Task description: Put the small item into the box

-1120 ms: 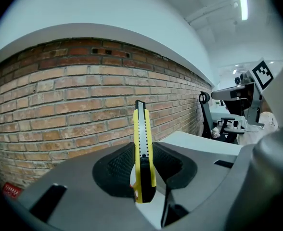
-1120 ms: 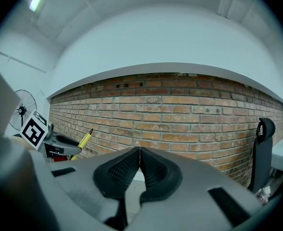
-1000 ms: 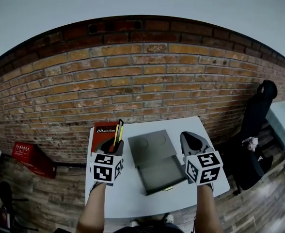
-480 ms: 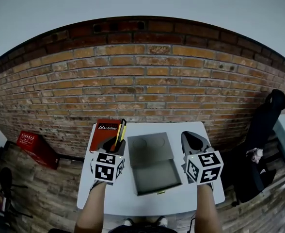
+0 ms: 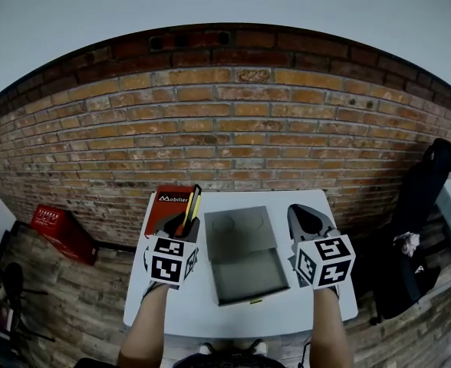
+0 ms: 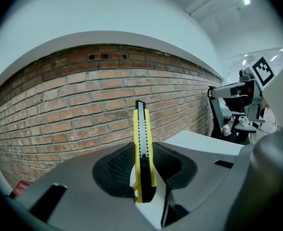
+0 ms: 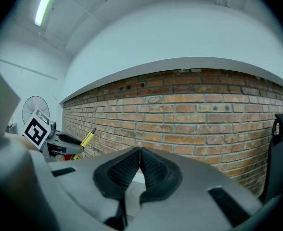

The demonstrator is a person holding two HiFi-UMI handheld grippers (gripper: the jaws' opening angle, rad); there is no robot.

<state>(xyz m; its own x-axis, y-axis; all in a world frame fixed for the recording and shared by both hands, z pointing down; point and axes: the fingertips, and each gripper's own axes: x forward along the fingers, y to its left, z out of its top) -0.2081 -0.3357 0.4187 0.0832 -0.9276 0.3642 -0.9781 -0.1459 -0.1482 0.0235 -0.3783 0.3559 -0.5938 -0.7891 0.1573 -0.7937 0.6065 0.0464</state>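
Observation:
My left gripper (image 5: 181, 227) is shut on a yellow and black utility knife (image 6: 142, 148), which stands upright between the pads and sticks out past the tips. In the head view the utility knife (image 5: 189, 209) hovers left of an open grey box (image 5: 242, 274) on the white table (image 5: 202, 313). The box's lid (image 5: 237, 231) lies flat behind it, toward the wall. My right gripper (image 5: 306, 222) is held right of the box, shut with nothing between its pads (image 7: 139, 163). From the right gripper view the left gripper (image 7: 67, 141) with the knife (image 7: 87, 137) shows at far left.
A red booklet (image 5: 168, 204) lies at the table's back left corner. A brick wall (image 5: 233, 121) runs behind the table. A red crate (image 5: 60, 232) sits on the floor to the left, and a black chair (image 5: 425, 190) stands to the right.
Both grippers keep their places and grips. The view has swung a little, so the table and box sit squarer in frame and the red crate has drifted up and right.

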